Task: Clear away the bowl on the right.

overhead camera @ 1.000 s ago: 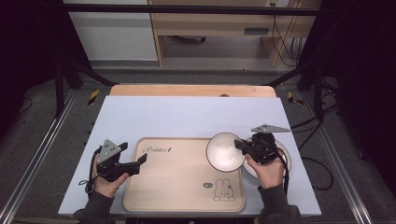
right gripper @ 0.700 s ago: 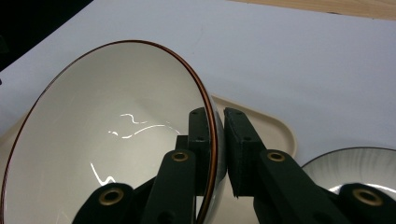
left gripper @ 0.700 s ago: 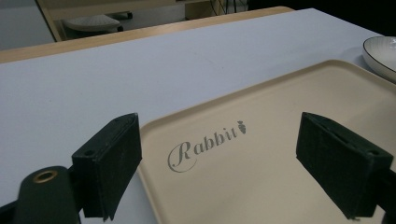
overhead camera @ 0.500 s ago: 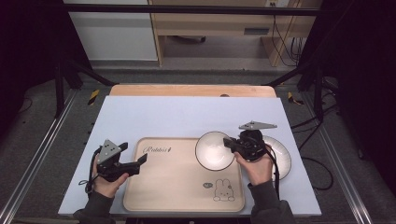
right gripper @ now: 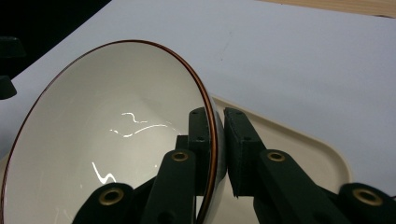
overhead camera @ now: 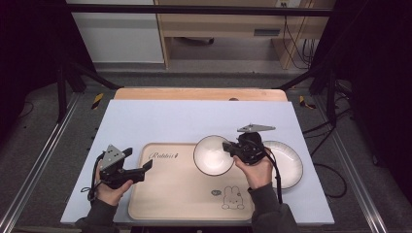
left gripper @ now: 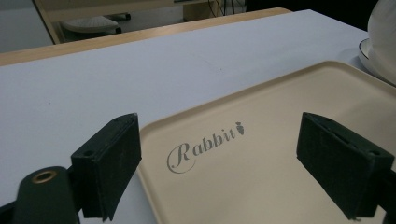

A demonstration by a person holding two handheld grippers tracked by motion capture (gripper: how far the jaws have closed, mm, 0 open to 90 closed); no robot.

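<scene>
White, brown-rimmed, the bowl (overhead camera: 213, 155) hangs tilted over the tray's (overhead camera: 184, 194) 2 o'clock corner, its wall pinched between the jaws of the right gripper (overhead camera: 232, 148). I judge it is bound for the tray: level it, lower it gently, and release only once its base sits flat. A plate (overhead camera: 289, 162) lies at its 3 o'clock. The left gripper (overhead camera: 141, 170), jaws spread and empty, waits at the tray's 9 o'clock edge.

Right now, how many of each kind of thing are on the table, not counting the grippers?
Bowl: 1, clamped by the right gripper above the tray
Plate: 1
Tray: 1
Total: 3
</scene>
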